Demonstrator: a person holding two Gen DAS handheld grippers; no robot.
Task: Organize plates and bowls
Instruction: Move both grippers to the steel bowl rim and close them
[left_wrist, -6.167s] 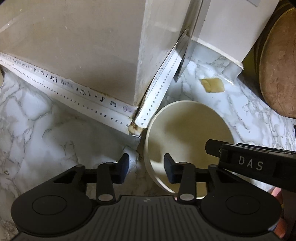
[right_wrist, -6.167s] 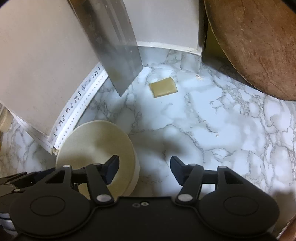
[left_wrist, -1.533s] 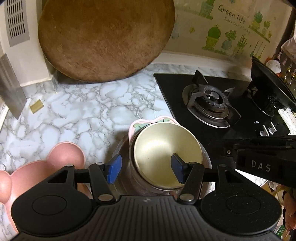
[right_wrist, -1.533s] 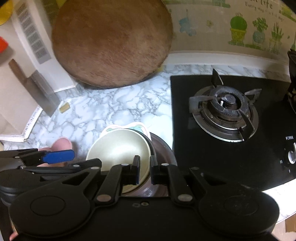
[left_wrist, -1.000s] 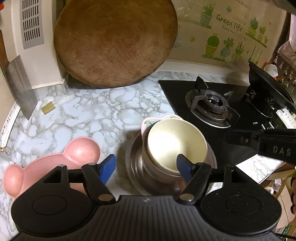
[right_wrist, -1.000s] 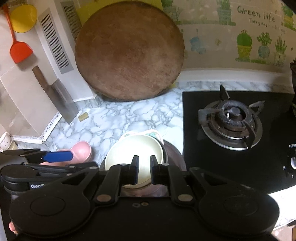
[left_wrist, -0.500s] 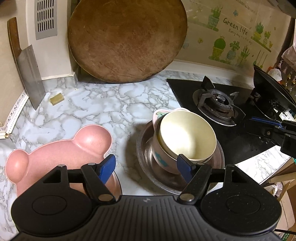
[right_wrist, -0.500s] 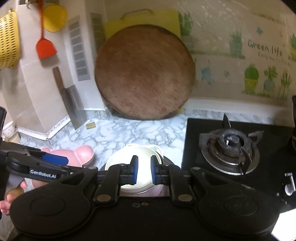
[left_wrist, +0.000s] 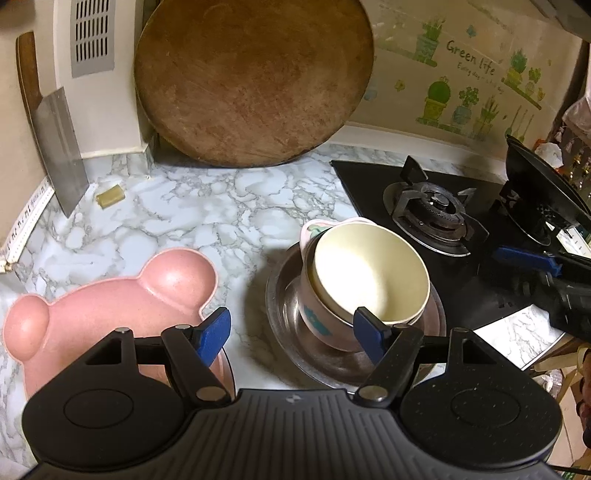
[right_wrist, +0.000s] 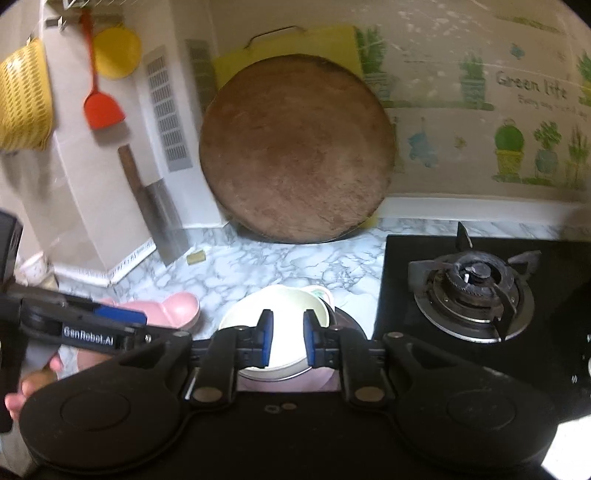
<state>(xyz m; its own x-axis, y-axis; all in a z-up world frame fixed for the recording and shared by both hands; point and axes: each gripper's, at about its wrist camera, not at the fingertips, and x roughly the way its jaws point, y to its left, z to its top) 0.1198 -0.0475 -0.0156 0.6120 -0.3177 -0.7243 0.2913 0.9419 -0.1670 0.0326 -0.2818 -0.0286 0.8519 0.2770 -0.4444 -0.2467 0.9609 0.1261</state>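
Marble-patterned countertop (left_wrist: 192, 221) runs from a wall corner on the left to a black gas hob (left_wrist: 436, 210) on the right, with a round wooden chopping board (left_wrist: 251, 81) leaning on the back wall.

Pink bear-shaped plate (left_wrist: 110, 295) lies flat just under and ahead of my left gripper (left_wrist: 291, 334), whose jaws stand wide apart with nothing between them. It holds nothing that I can see.

Steel plate (left_wrist: 291, 354) sits just right of the pink one, apart from it. In it stands a patterned pink bowl (left_wrist: 317, 325), and a cream bowl (left_wrist: 369, 273) is nested in that, tilted toward me and empty.

My right gripper (right_wrist: 286, 341) hovers directly over the cream bowl's near rim, jaws opening, pads clear of the rim. I judge the left the nearer to the pink plate.
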